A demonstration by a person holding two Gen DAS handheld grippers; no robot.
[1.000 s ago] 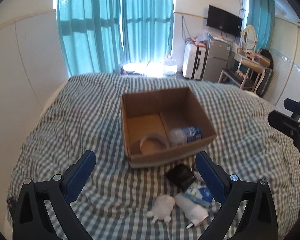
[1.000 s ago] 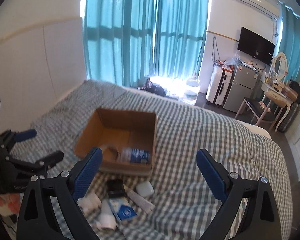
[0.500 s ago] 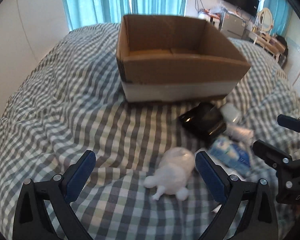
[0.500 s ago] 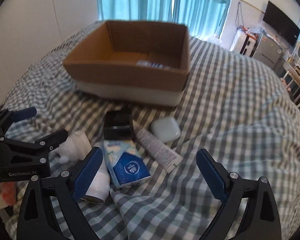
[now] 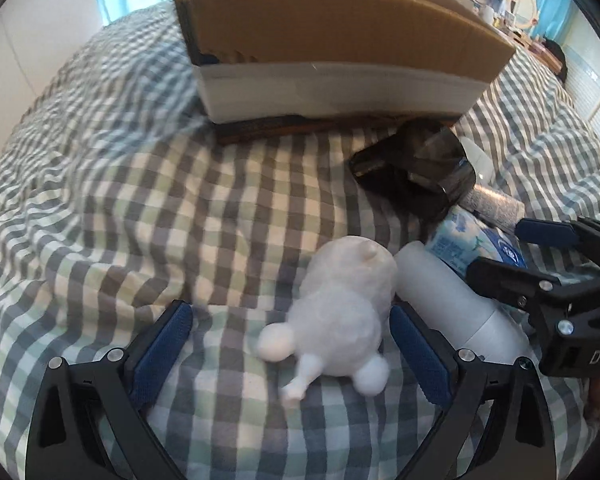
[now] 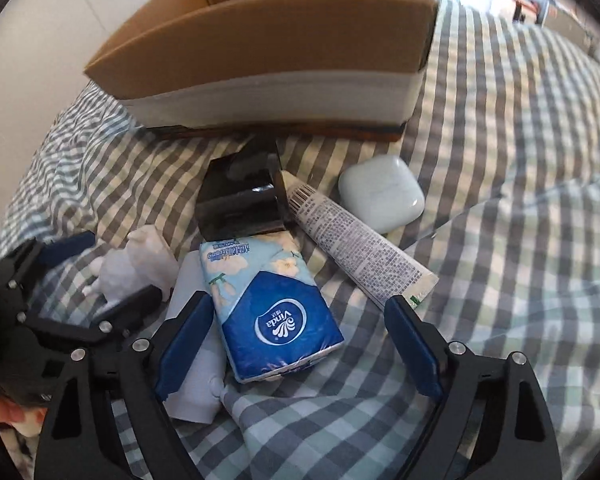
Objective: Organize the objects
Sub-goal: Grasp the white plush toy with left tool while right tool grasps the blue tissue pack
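Observation:
A white animal figurine lies on the checked bedspread between the fingers of my open left gripper; it also shows in the right wrist view. My open right gripper straddles a blue Vinda tissue pack, which rests on a white bottle. The bottle also shows in the left wrist view. A black box, a white tube and a pale earbud case lie just beyond. The open cardboard box stands behind them.
The checked bedspread stretches to the right. The right gripper shows at the right of the left wrist view, close to the left gripper. A white wall lies left of the bed.
Both grippers have dropped down close to the bed. The left now has the figurine between its fingers, the right has the tissue pack between its fingers.

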